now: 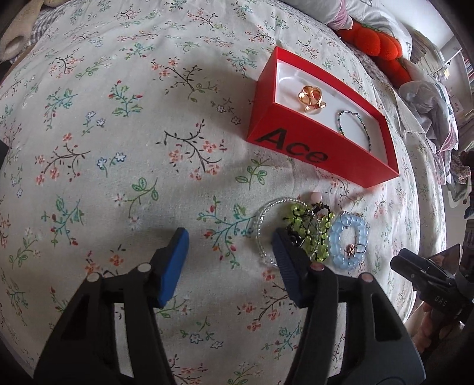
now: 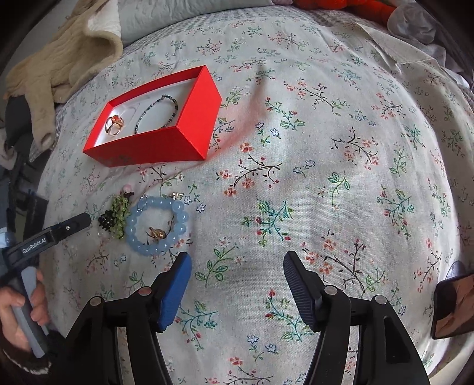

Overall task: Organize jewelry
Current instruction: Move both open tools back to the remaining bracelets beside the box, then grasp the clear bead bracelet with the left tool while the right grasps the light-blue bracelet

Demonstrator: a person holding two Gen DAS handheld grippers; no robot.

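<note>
Behind left fingers [image 1: 284,251], half-hidden green bracelet [image 1: 308,231]

bedroom | floral bedsheet [image 1: 118,133] | pillow [image 1: 320,9] | heaped clothes [image 2: 59,59]

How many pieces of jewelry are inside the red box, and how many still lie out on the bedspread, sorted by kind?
In the red box:
Gold ring: 1
Dark beaded bracelet: 1

On the bedspread:
Blue bead bracelet: 1
Green bead bracelet: 1
Clear bead bracelet: 1
Small gold ring, inside the blue one: 1
A few smaller bits: too tangled to count

Total clearly seen: 6
</note>
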